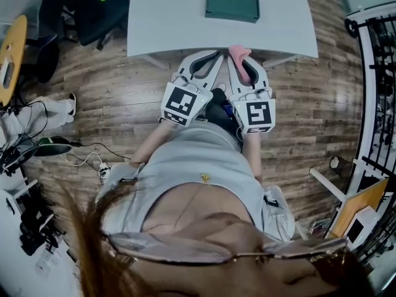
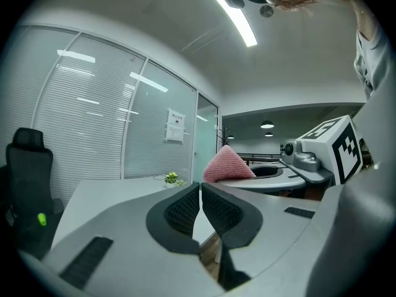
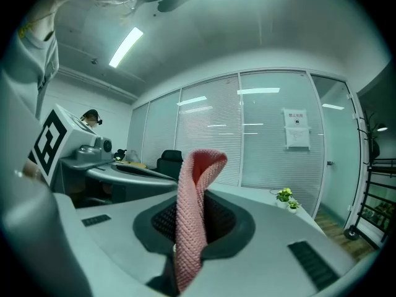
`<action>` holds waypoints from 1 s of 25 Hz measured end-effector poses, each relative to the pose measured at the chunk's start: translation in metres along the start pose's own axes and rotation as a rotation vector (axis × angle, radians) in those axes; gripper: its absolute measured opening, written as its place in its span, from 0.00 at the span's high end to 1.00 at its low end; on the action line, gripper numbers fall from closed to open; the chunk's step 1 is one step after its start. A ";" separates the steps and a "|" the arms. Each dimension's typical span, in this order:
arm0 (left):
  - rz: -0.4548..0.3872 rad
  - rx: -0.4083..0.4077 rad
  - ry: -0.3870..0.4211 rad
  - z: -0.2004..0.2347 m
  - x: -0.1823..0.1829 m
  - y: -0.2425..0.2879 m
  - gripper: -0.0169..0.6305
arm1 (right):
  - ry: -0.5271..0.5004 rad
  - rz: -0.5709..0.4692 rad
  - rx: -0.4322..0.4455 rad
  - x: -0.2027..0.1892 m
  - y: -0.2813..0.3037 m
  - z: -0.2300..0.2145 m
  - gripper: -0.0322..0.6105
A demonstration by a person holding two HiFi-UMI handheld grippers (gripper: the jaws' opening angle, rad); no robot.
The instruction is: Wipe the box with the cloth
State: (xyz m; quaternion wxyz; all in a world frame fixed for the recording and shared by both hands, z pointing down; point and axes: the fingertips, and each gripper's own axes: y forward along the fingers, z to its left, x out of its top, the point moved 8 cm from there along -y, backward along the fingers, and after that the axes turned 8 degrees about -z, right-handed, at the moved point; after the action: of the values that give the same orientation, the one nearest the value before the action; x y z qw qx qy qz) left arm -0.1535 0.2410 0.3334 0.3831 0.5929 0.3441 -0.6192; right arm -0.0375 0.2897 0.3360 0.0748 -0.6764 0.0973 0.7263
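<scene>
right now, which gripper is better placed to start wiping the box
Right. The right gripper is shut on the pink cloth, which the wipe needs; the left gripper is shut with nothing between its jaws. Both are short of the green box.

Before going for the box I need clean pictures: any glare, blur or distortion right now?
Head view: evenly lit, box sharp, fisheye bows the table edges. Left gripper view: ceiling light strip glares, shut jaws crisp. Right gripper view: greenish cast, cloth between the jaws crisp.
</scene>
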 end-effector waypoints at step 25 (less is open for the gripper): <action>0.010 0.048 -0.010 0.026 0.010 0.136 0.92 | 0.073 -0.015 0.067 -0.007 0.064 -0.131 0.87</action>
State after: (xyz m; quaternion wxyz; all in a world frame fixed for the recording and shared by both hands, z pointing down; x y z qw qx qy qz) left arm -0.0455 0.1538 0.3287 0.3735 0.6005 0.3244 -0.6282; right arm 0.0745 0.1956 0.3366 0.0993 -0.7003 0.1188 0.6968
